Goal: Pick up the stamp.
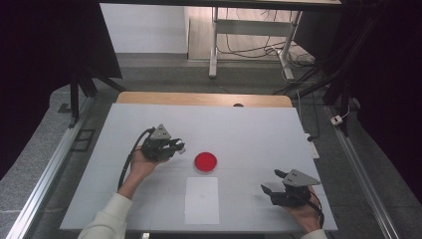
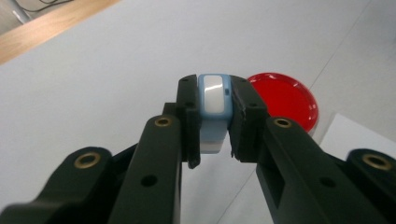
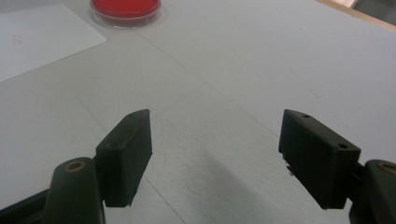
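A small light-blue block with a white face [image 2: 214,100] is clamped between the jaws of my left gripper [image 2: 214,88]. In the high view the left gripper [image 1: 179,147] hovers over the white table, just left of a round red dish [image 1: 205,162]. The same red dish [image 2: 286,99] lies just beyond the held block, to its right. My right gripper [image 1: 271,180] rests near the table's front right, its jaws wide apart with nothing between them. Bare table lies under the right gripper [image 3: 215,140], and the red dish [image 3: 125,8] sits far off at the top left.
A white sheet of paper [image 1: 202,199] lies flat in front of the red dish, near the front edge. The white table top [image 1: 249,129] has a wooden strip along its far edge. Metal rails run along both sides of the table.
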